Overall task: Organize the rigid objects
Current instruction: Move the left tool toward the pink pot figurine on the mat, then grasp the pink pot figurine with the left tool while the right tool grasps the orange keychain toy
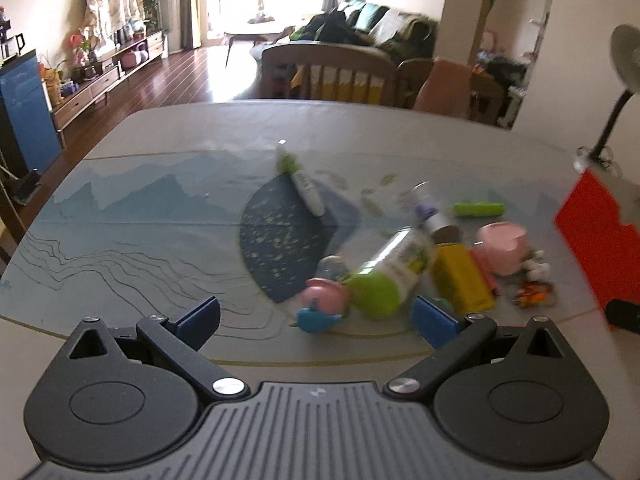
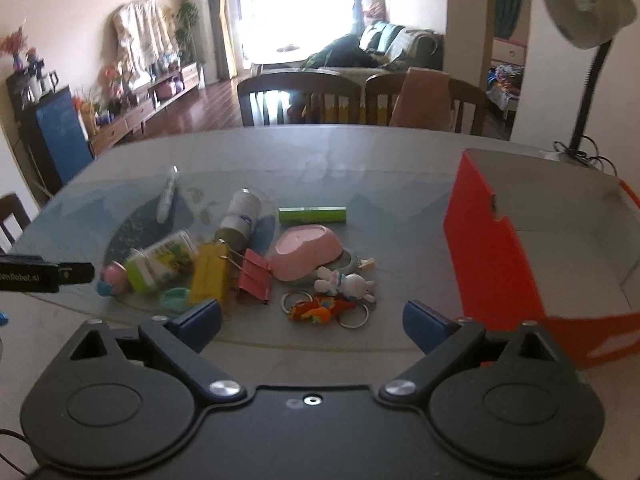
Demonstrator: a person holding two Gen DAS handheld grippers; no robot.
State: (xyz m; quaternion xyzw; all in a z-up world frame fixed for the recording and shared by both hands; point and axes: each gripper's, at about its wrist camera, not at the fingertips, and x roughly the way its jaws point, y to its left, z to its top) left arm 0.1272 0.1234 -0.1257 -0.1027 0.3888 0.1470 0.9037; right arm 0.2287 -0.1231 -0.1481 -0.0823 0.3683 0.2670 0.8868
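Note:
A pile of small objects lies on the table mat: a green-capped jar (image 1: 394,270) (image 2: 160,262) on its side, a yellow box (image 1: 460,276) (image 2: 210,274), a pink dish (image 1: 504,246) (image 2: 308,252), a pink binder clip (image 2: 256,274), a green tube (image 2: 312,215), a white bottle (image 2: 240,216), a white pen (image 1: 304,186) (image 2: 166,196) and keychain toys (image 2: 332,296). My left gripper (image 1: 316,322) is open and empty, just in front of the jar. My right gripper (image 2: 312,320) is open and empty, just in front of the keychains.
An open orange box (image 2: 500,252) (image 1: 592,232) stands at the right of the table. A desk lamp (image 2: 580,32) stands behind it. Chairs (image 2: 300,96) line the far table edge. The left gripper's side (image 2: 48,276) shows at the left of the right wrist view.

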